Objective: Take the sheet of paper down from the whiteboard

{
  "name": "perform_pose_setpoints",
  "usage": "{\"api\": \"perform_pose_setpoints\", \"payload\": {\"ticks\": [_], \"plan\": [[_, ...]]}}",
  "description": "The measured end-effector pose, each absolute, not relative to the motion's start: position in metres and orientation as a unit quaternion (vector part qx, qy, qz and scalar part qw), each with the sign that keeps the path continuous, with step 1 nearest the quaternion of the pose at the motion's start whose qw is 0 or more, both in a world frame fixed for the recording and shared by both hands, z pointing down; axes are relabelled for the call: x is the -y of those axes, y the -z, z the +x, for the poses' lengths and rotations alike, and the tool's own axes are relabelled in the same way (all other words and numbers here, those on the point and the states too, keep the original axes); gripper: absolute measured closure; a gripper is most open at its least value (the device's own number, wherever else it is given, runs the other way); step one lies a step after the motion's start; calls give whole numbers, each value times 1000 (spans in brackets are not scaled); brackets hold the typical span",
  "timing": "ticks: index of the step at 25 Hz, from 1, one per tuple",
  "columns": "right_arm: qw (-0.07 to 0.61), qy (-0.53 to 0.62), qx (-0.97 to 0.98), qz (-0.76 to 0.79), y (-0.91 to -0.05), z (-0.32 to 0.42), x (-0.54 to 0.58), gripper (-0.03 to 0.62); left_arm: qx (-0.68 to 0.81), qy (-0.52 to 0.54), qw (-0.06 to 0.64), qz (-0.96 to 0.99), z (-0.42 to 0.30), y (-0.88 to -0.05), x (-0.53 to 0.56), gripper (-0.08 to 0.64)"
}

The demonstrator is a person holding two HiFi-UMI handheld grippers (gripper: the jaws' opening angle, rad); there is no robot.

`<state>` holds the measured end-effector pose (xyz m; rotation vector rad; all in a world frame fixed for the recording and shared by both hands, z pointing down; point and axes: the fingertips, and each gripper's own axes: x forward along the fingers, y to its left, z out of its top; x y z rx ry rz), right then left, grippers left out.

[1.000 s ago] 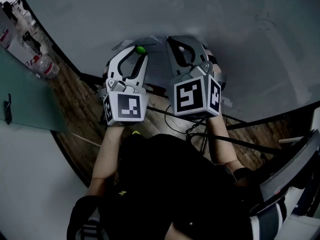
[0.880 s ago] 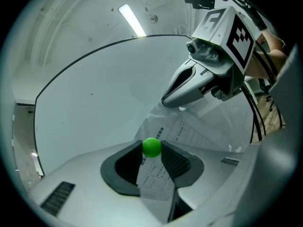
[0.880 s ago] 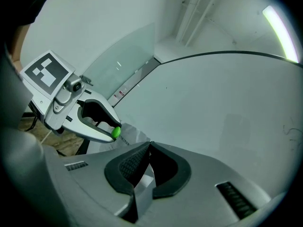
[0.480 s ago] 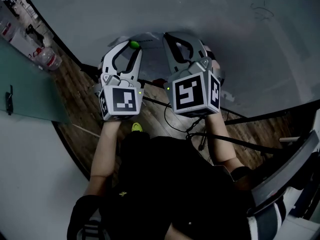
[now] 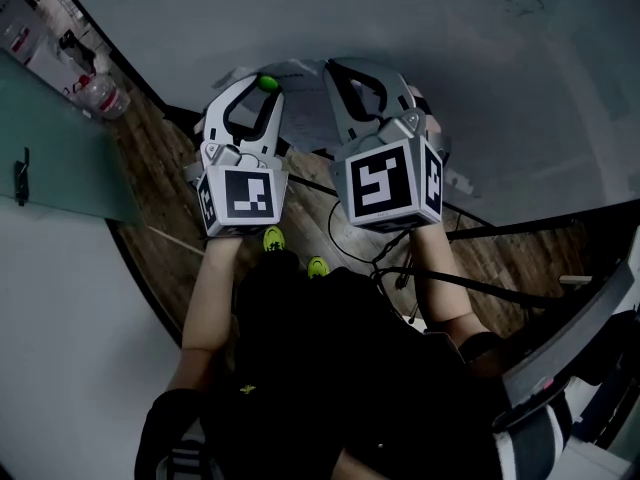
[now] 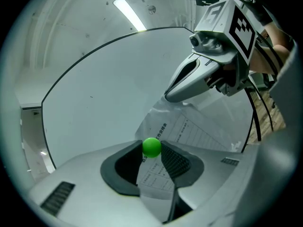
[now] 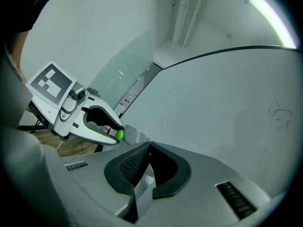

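The printed sheet of paper (image 6: pixel 194 131) is off the whiteboard (image 6: pixel 94 89) and hangs between my two grippers. My right gripper (image 7: pixel 149 145) is shut on its upper edge; a strip of the sheet (image 7: pixel 143 189) shows behind the closed pads. Seen from the left gripper view, the right gripper's tip (image 6: pixel 166 97) pinches the sheet's top. My left gripper (image 6: pixel 152 148) is shut on a small green ball magnet (image 6: pixel 152 147), just in front of the sheet. In the head view both grippers point at the board, left gripper (image 5: pixel 267 86) and right gripper (image 5: pixel 335 73) side by side, the sheet (image 5: pixel 305 118) under them.
The whiteboard (image 5: pixel 420 28) fills the top of the head view, its dark stand bar (image 5: pixel 520 228) below. Cables (image 5: pixel 350 238) lie on the wooden floor. A water bottle (image 5: pixel 100 96) and a glass panel (image 5: pixel 60 158) are at the left.
Both grippers shifted slightly up and left in the head view, keeping their holds. More floor and the person's yellow-green shoes have come into view.
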<state>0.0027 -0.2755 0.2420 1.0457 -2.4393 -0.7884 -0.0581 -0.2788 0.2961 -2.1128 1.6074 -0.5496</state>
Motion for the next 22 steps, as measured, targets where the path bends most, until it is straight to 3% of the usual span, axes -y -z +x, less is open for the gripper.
{"api": "perform_pose_setpoints", "payload": {"ticks": [22], "plan": [[184,267,859,396,-230,-19,172,583,-545,182,233,-785,-74,-280,181,423]]}}
